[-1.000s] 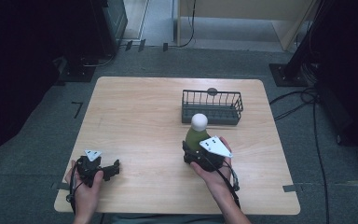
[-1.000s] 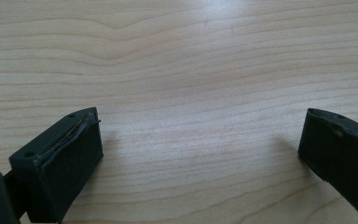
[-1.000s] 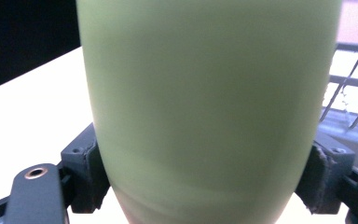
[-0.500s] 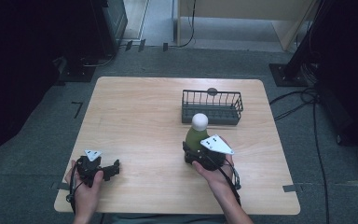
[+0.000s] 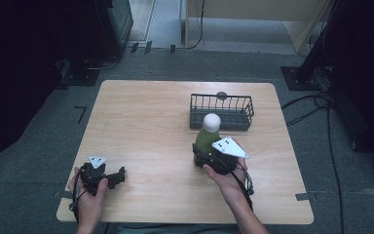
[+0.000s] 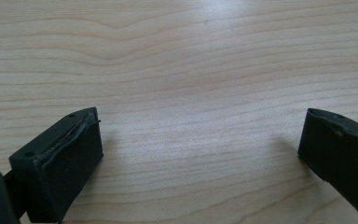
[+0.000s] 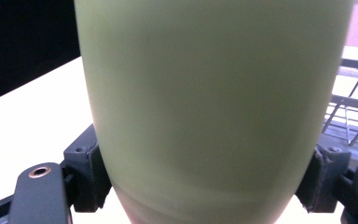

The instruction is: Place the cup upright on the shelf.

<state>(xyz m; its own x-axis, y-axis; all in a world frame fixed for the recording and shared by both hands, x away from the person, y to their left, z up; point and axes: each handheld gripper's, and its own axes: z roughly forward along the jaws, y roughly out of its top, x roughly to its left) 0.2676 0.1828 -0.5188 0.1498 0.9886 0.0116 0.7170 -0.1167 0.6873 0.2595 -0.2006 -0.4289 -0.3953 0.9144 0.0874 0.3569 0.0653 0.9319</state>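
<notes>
A green bottle point(image 5: 205, 139) with a round white cap point(image 5: 211, 120) stands upright on the wooden table point(image 5: 141, 122), just in front of a black wire basket point(image 5: 220, 111). My right gripper point(image 5: 202, 157) is shut on the bottle's lower body. In the right gripper view, both pads press on the sides of the green bottle point(image 7: 214, 107), which hides most of the scene behind it. My left gripper point(image 5: 117, 175) rests near the table's front left corner. In the left gripper view it point(image 6: 200, 154) stands open, with nothing but bare wood between its jaws.
The basket sits at the back right of the table, and a small dark round object point(image 5: 221, 95) lies behind its far rim. Dark equipment and cables surround the table on the floor. Bare wood stretches across the table's left and middle.
</notes>
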